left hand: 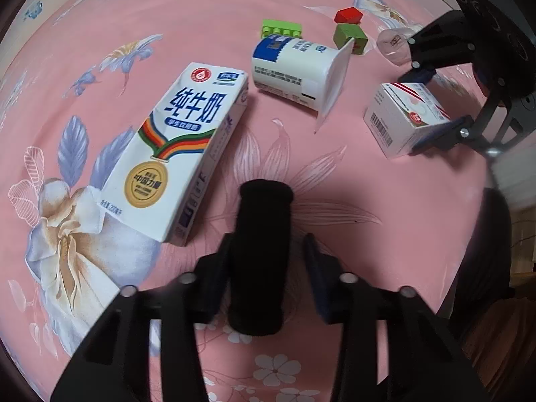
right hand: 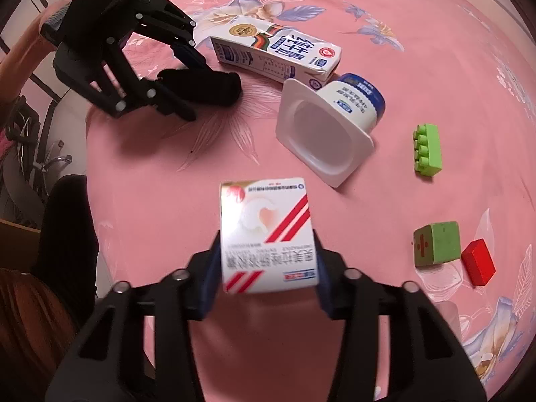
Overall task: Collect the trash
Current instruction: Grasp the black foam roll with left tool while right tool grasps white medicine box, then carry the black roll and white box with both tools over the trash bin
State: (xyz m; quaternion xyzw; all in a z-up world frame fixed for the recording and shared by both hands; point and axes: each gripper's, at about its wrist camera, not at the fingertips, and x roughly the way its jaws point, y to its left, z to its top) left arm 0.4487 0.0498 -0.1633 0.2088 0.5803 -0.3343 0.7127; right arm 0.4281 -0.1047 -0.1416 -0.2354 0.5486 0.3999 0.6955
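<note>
- The right gripper (right hand: 266,269), at the bottom centre of its own view, has its fingers clamped on the two sides of a small white medicine box (right hand: 266,234) with red stripes.
- The left gripper (left hand: 264,264), at the bottom centre of the left view, straddles a black cylinder (left hand: 261,254). Its jaws stand spread; one finger touches the roll, the other shows a gap, so it is not gripped.
- Left of that cylinder lies a milk carton (left hand: 174,154), flat on the pink flowered tablecloth (left hand: 335,184).
- Above centre a yogurt cup (left hand: 298,70) lies on its side, mouth toward the right.
- Behind the cup, in the upper part of the frame, are a green studded brick (left hand: 281,28), a green block (left hand: 350,37) and a red block (left hand: 348,15).
- A clear plastic cup (left hand: 393,45) lies at upper right, just beside the right gripper's arm.
</note>
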